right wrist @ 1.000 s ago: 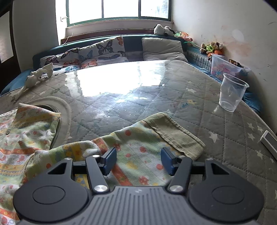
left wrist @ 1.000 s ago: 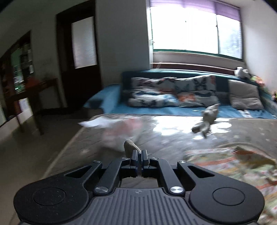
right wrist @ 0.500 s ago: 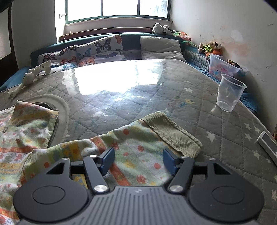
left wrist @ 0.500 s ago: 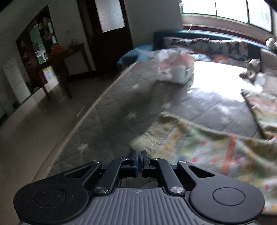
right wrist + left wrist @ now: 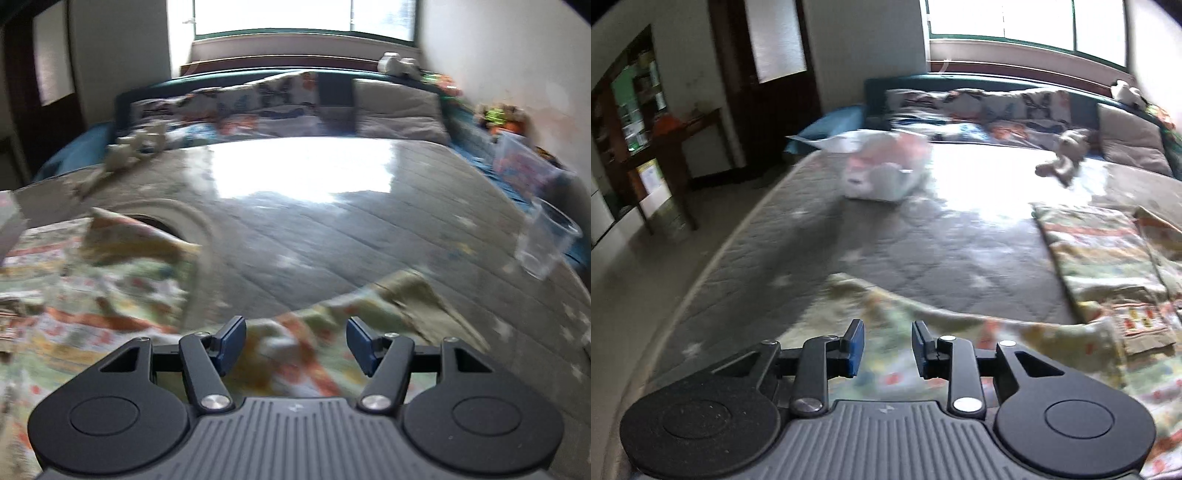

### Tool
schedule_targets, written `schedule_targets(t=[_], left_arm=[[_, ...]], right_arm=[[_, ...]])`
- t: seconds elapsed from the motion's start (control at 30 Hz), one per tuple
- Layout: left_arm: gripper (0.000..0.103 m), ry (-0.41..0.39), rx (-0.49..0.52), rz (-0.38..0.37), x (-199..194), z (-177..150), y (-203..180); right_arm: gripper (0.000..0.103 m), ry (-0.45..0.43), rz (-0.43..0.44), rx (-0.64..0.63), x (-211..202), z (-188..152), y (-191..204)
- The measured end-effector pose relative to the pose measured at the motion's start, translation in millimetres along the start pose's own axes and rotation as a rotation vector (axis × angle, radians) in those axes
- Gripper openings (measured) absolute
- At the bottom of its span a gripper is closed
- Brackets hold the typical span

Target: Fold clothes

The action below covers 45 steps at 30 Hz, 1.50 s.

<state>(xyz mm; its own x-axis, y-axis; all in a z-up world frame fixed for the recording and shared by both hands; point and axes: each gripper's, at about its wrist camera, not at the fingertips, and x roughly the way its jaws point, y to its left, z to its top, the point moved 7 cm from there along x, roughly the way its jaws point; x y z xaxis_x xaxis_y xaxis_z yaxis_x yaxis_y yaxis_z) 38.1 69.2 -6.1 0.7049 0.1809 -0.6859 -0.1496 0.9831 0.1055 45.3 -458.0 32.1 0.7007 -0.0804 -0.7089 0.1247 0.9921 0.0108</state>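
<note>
so the garment (image 5: 960, 332) is spread across the near part of the quilted mattress (image 5: 886, 251), sleeves out to both sides; left gripper (image 5: 888, 349) sits over one sleeve, jaws just popped apart to a narrow gap, nothing pinched between them; right gripper (image 5: 295, 343) hangs over the other sleeve (image 5: 406, 295), jaws wider, also gripping nothing; plastic cup (image 5: 546, 243) off by the right edge, a bag (image 5: 882, 170) further up the left side; both views pretty blurry
</note>
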Motion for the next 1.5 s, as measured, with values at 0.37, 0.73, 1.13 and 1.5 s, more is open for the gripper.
schedule_targets(t=[0.37,0.73,1.13,1.5], left_arm=[[0.042,0.007,0.067,-0.113,9,9,-62],[0.044,0.013,0.079,-0.157,14,14,-86],[0.044,0.013,0.046,-0.169,13,10,-84],[0.044,0.018,0.043,-0.179,15,8,-87]], right_arm=[[0.057,0.060,0.210,-0.080,43,35,65],[0.011,0.058,0.221,-0.087,76,49,87],[0.006,-0.121,0.258,-0.430,2,23,158],[0.014,-0.031,0.365,-0.405,-3,8,172]])
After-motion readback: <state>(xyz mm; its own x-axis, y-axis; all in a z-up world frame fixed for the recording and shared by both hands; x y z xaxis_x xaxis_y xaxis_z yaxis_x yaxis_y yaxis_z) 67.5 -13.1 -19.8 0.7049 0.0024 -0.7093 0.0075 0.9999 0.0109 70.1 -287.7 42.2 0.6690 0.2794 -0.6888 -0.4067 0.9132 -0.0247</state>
